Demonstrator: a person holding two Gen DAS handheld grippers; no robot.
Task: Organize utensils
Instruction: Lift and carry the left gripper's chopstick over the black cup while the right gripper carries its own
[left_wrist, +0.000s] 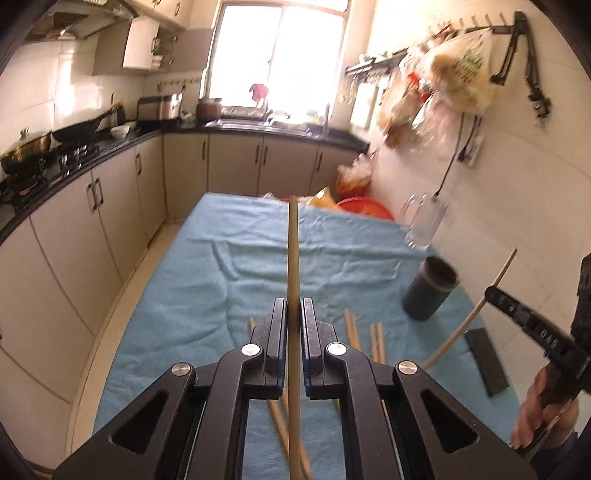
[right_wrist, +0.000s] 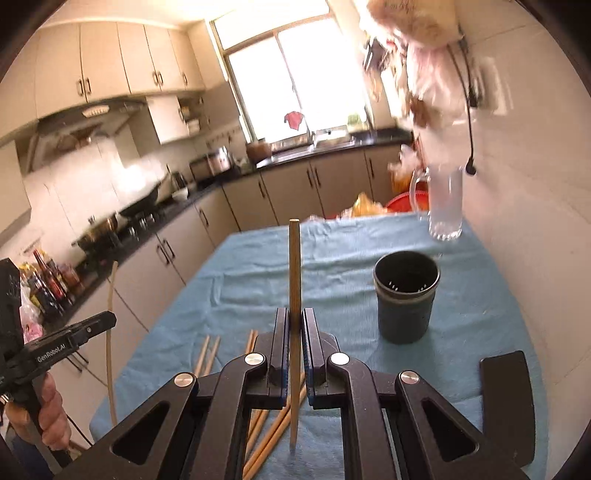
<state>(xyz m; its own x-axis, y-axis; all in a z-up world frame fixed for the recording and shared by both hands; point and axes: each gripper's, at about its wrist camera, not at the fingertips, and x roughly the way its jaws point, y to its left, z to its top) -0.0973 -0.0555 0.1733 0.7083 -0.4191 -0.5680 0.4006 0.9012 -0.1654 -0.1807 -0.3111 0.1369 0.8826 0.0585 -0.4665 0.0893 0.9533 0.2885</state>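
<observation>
Left fingers (left_wrist: 293, 314) pinch one chopstick (left_wrist: 292, 251); right fingers (right_wrist: 294, 321) another (right_wrist: 294, 266).

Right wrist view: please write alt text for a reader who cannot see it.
The right claw is shut on one upright chopstick above a blue cloth. More chopsticks lie loose on it, and a dark cup stands ahead on the right, open and apart from the claw.
</observation>
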